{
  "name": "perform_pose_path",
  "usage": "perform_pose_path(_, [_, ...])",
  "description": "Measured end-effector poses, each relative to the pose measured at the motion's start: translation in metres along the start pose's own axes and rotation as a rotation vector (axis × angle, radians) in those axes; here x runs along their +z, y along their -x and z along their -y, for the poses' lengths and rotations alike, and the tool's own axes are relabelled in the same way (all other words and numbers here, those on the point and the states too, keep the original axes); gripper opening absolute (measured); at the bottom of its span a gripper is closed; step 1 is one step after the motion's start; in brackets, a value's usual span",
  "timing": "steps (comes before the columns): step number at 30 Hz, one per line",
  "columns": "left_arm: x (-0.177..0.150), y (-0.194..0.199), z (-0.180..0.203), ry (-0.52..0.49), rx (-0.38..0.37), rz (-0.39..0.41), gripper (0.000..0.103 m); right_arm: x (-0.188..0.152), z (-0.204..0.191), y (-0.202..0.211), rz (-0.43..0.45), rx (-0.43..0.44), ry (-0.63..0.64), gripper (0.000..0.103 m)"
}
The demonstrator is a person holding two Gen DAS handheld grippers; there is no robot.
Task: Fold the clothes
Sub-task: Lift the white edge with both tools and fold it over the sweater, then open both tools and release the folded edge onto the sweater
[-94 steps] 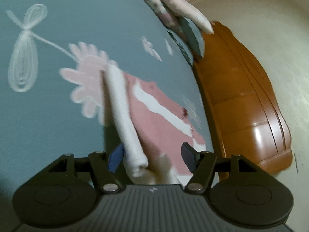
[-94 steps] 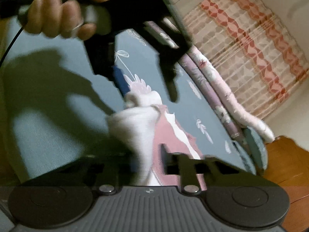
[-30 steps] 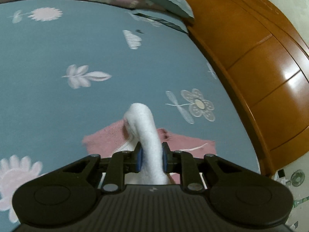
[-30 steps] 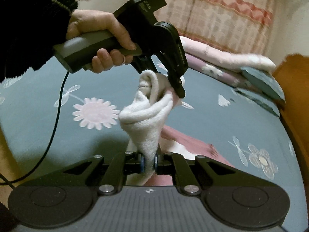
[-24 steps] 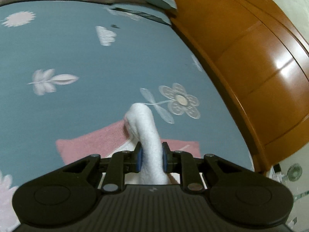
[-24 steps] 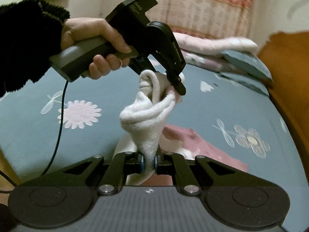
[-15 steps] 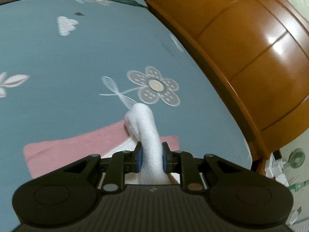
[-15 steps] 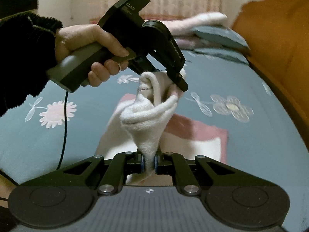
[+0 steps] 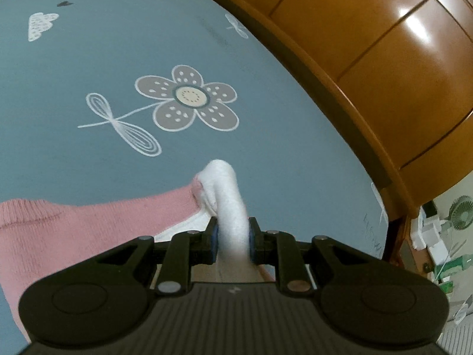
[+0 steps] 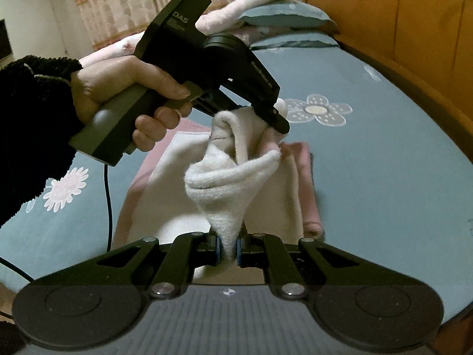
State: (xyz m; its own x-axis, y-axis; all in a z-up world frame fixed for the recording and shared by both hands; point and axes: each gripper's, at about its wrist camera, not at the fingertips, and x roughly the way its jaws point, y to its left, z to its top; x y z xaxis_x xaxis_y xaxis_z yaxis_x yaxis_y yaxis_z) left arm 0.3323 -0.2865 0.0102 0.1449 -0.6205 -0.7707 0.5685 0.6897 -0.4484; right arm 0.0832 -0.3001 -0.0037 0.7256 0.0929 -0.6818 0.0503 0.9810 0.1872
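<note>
A pink and white knitted garment (image 10: 183,195) lies partly on the blue flowered bedsheet (image 10: 384,177), one white edge lifted off it. My left gripper (image 9: 232,236) is shut on a thick white fold of the garment (image 9: 227,195), whose pink part (image 9: 88,222) trails to the left. In the right wrist view that left gripper (image 10: 278,118), held by a hand (image 10: 127,88), pinches the raised edge above the bed. My right gripper (image 10: 227,250) is shut on the near end of the same white bunch (image 10: 224,183), which hangs between the two grippers.
An orange wooden bed frame (image 9: 384,74) runs along the right side of the mattress. Pillows and a pink blanket (image 10: 266,6) are piled at the far end before a patterned curtain (image 10: 118,3). A black cable (image 10: 108,195) hangs from the left tool. Small items and a fan (image 9: 461,216) sit beyond the frame.
Both grippers have carried the held edge across the bed toward the wooden frame, and slightly lower. The grey flower now lies just ahead, and more of the garment has flipped over. Both grips hold.
</note>
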Motion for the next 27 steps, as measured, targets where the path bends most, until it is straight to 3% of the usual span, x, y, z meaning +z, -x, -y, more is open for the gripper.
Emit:
perform_pose_path(5, [-0.003, -0.019, 0.005, -0.023, 0.028, -0.033, 0.018, -0.005, 0.016, -0.007, -0.034, 0.006, -0.062, 0.012])
perform_pose_path(9, [-0.004, -0.027, 0.005, -0.024, 0.028, -0.039, 0.028, -0.013, 0.026, -0.011, -0.061, -0.012, -0.093, 0.028])
perform_pose_path(11, [-0.004, -0.026, 0.006, -0.017, 0.003, -0.03, 0.041, -0.016, 0.032, -0.012, -0.069, -0.005, -0.129, 0.042])
perform_pose_path(12, [-0.003, -0.024, 0.007, -0.018, -0.004, -0.021, 0.043, -0.017, 0.036, -0.013, -0.073, -0.001, -0.147, 0.049])
perform_pose_path(18, [0.002, -0.002, 0.011, -0.036, -0.041, 0.035, 0.052, -0.015, 0.05, -0.002, -0.038, -0.006, -0.207, 0.058])
perform_pose_path(21, [-0.002, 0.015, 0.006, -0.051, -0.043, 0.062, 0.054, -0.01, 0.053, 0.01, -0.004, -0.025, -0.188, 0.058])
perform_pose_path(23, [-0.008, 0.027, 0.001, -0.069, -0.034, 0.077, 0.056, -0.006, 0.054, 0.016, 0.015, -0.049, -0.167, 0.053])
perform_pose_path(25, [-0.017, 0.039, -0.004, -0.096, -0.014, 0.089, 0.056, -0.004, 0.058, 0.017, 0.01, -0.06, -0.155, 0.022])
perform_pose_path(27, [-0.029, 0.052, -0.007, -0.138, 0.012, 0.103, 0.057, -0.002, 0.062, 0.016, -0.006, -0.055, -0.156, 0.019])
